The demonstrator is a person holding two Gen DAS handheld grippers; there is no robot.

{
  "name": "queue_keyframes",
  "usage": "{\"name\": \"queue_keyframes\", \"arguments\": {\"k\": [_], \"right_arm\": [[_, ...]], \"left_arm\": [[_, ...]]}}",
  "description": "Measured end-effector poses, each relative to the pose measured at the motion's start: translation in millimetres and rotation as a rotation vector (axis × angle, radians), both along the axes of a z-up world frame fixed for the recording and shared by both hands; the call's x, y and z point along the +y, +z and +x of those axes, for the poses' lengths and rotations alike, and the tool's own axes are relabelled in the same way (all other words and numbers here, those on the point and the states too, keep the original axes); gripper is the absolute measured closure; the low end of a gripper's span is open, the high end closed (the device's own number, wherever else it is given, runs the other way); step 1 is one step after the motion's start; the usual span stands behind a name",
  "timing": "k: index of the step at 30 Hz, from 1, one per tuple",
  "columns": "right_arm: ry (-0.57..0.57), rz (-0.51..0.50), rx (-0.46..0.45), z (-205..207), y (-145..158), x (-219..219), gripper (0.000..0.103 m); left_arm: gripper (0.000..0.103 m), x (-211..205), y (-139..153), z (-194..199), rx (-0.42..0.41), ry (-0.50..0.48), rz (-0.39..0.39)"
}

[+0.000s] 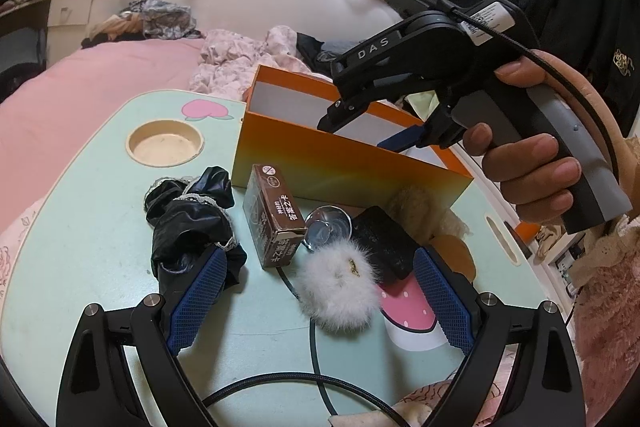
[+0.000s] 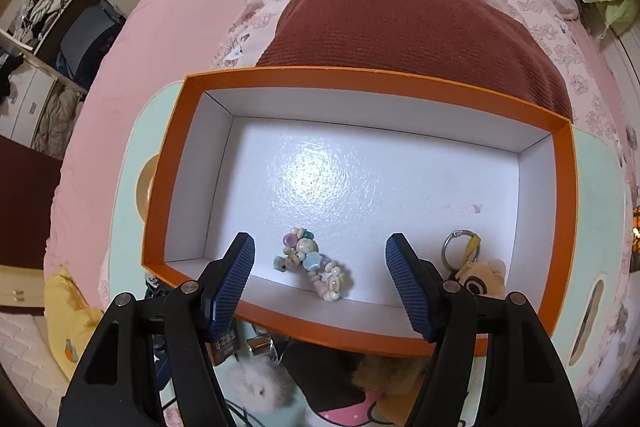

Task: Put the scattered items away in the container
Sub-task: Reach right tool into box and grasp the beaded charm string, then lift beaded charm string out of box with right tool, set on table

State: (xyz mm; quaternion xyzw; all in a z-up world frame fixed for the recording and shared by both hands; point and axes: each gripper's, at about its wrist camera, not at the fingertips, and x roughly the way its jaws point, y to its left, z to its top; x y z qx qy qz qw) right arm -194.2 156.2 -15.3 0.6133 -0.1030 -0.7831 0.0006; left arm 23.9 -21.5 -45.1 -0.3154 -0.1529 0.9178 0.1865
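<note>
An orange box [image 1: 352, 171] with a white inside stands on the mint lap table [image 1: 100, 227]. In the right wrist view the box [image 2: 564, 187] holds a pastel bead bracelet [image 2: 312, 265] and a bear keychain with a metal ring [image 2: 476, 275]. My right gripper [image 2: 320, 283] is open and empty above the box's near wall; it also shows in the left wrist view [image 1: 360, 129]. My left gripper [image 1: 316, 291] is open and empty above a white fur pom-pom [image 1: 340, 287]. Near it lie a black scrunchie [image 1: 192, 223], a brown card box [image 1: 272, 215], a small mirror [image 1: 326, 227] and a black block [image 1: 384, 241].
A tan fuzzy item [image 1: 424, 211] lies against the box's front wall. A black cable [image 1: 316, 347] runs over the table toward me. The table has a round cup recess [image 1: 165, 143]. A pink bed [image 1: 80, 99] with crumpled bedding surrounds the table; a red-brown cushion [image 2: 400, 27] lies beyond the box.
</note>
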Motion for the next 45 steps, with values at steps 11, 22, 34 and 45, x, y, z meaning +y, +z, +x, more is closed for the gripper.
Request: {"name": "queue_keyframes", "arguments": {"k": [11, 22, 34, 45], "right_arm": [[-0.040, -0.099, -0.109, -11.0, -14.2, 12.1, 0.034], [-0.022, -0.143, -0.230, -15.6, -35.8, 6.7, 0.034], [0.023, -0.080, -0.215, -5.2, -35.1, 4.6, 0.080], [-0.045, -0.142, -0.066, 1.8, -0.8, 31.9, 0.088]], "left_arm": [[0.009, 0.5, -1.3, 0.3, 0.002, 0.000, 0.010], [0.009, 10.5, -3.2, 0.0, 0.000, 0.001, 0.017], [0.008, 10.8, -1.4, 0.1, -0.002, 0.004, 0.026], [0.008, 25.2, 1.0, -3.8, -0.003, 0.006, 0.029]]}}
